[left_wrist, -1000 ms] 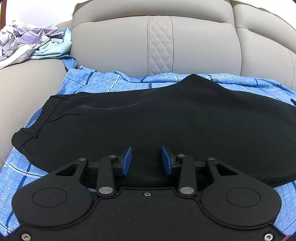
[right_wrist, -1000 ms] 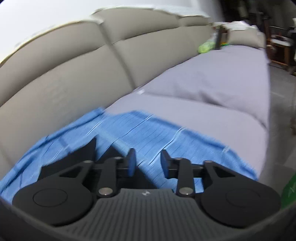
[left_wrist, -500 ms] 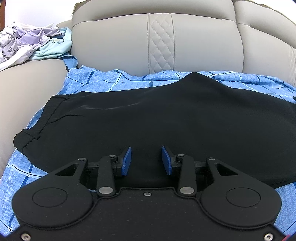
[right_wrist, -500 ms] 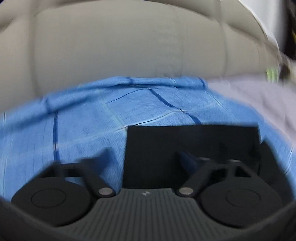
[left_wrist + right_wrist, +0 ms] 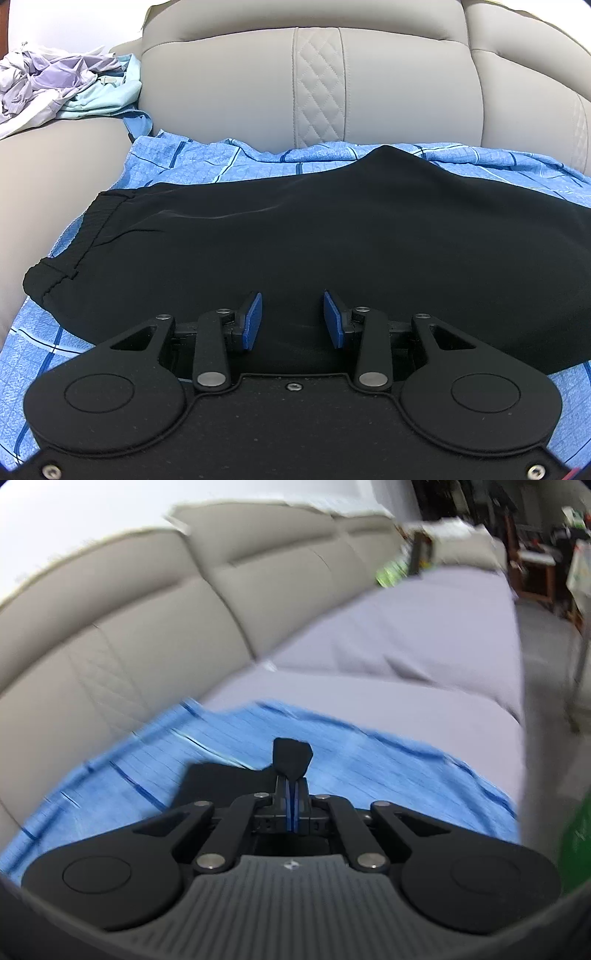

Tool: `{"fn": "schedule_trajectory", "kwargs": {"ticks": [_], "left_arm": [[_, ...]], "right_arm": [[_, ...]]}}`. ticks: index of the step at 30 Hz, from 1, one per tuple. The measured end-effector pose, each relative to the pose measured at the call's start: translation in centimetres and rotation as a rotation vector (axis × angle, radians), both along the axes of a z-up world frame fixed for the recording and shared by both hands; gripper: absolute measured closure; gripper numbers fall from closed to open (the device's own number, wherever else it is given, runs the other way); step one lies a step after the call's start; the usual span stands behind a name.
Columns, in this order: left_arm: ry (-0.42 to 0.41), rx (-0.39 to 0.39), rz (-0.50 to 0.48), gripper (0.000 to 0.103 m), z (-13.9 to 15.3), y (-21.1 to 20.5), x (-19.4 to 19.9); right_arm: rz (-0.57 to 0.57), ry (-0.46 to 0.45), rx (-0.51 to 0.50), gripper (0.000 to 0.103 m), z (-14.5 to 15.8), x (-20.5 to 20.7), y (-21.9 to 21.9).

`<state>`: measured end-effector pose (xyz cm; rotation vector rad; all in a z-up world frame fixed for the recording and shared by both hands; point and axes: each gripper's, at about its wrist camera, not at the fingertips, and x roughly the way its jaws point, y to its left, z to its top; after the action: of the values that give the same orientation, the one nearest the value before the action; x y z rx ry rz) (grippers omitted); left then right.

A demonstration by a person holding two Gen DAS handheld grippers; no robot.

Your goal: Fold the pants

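Black pants lie flat on a blue checked cloth on a sofa seat, waistband at the left. My left gripper is open, its blue pads just above the near edge of the pants, holding nothing. In the right wrist view my right gripper is shut on a corner of the black pants, which sticks up past the pads. More black fabric lies flat to its left on the blue cloth.
The beige sofa backrest rises behind the pants. A pile of crumpled clothes lies on the armrest at the far left. A grey cover spreads over the sofa seats to the right. Furniture stands far right.
My right gripper has shut on a corner of the pants; it was open before. Its view swung left, then back right. The left gripper has hardly moved.
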<state>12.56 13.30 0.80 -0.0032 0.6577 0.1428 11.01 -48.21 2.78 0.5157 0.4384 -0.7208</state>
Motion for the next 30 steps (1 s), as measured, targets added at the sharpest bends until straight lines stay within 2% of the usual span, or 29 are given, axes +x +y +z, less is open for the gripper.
{"fn": "schedule_trajectory", "kwargs": {"ticks": [2,3,6,8,11,12,13,14,15,16,17,18,19,20,23,25,28,29,30], "left_arm": [[0.005,0.002,-0.001,0.067,0.1,0.0,0.1],[0.008,0.002,-0.002,0.067,0.1,0.0,0.1],[0.018,-0.001,-0.003,0.067,0.2,0.1,0.3],[0.023,0.001,-0.004,0.067,0.3,0.1,0.5],[0.029,0.004,-0.001,0.067,0.4,0.0,0.6],[0.03,0.004,0.001,0.067,0.4,0.0,0.7],[0.031,0.004,0.002,0.067,0.3,0.0,0.7],[0.032,0.005,0.002,0.067,0.3,-0.1,0.7],[0.033,0.005,0.002,0.067,0.4,-0.1,0.7],[0.034,0.005,0.002,0.066,0.4,-0.1,0.8],[0.034,0.004,0.003,0.066,0.3,-0.1,0.7],[0.035,0.003,0.005,0.066,0.4,-0.1,0.8],[0.036,0.003,0.006,0.066,0.4,-0.1,0.8],[0.036,0.005,0.006,0.066,0.4,-0.1,0.8],[0.036,0.009,0.002,0.066,0.3,-0.1,0.8],[0.033,0.011,-0.001,0.066,0.2,-0.1,0.8],[0.035,0.011,-0.003,0.066,0.3,-0.1,0.9],[0.041,0.012,0.003,0.066,0.4,-0.2,1.0],[0.053,0.023,0.004,0.067,0.7,-0.4,1.0]], "right_arm": [[-0.043,0.018,0.09,0.086,-1.3,-1.2,-1.4],[-0.076,0.02,0.116,0.071,-2.2,-2.1,-1.6],[-0.148,0.056,0.117,0.084,-3.7,-4.2,-0.8],[-0.179,0.045,0.151,0.09,-4.3,-5.9,-0.7],[-0.153,-0.045,0.184,0.086,-4.8,-7.5,-0.6],[-0.146,-0.069,0.184,0.059,-4.6,-7.5,-0.7],[-0.133,-0.09,0.176,0.046,-4.6,-7.0,-0.9],[-0.121,-0.1,0.165,0.022,-4.5,-6.1,-1.4],[-0.093,-0.09,0.146,0.016,-4.5,-4.8,-2.1],[-0.067,-0.061,0.132,0.017,-4.4,-3.6,-2.6],[-0.05,-0.018,0.119,0.03,-4.4,-1.9,-3.2],[-0.036,0.021,0.102,0.071,-4.3,-0.7,-3.3],[-0.037,0.074,0.046,0.093,-3.8,0.2,-2.9],[-0.049,0.081,0.016,0.097,-3.0,0.3,-2.4],[-0.129,-0.049,-0.066,0.097,-0.3,-2.9,-0.2],[-0.166,-0.117,-0.025,0.096,0.0,-5.3,0.4],[-0.187,-0.071,0.082,0.093,-2.3,-6.4,-0.2],[-0.201,-0.051,0.135,0.075,-3.2,-6.6,-0.6],[-0.221,-0.033,0.192,0.063,-4.2,-6.9,-0.7]]}}
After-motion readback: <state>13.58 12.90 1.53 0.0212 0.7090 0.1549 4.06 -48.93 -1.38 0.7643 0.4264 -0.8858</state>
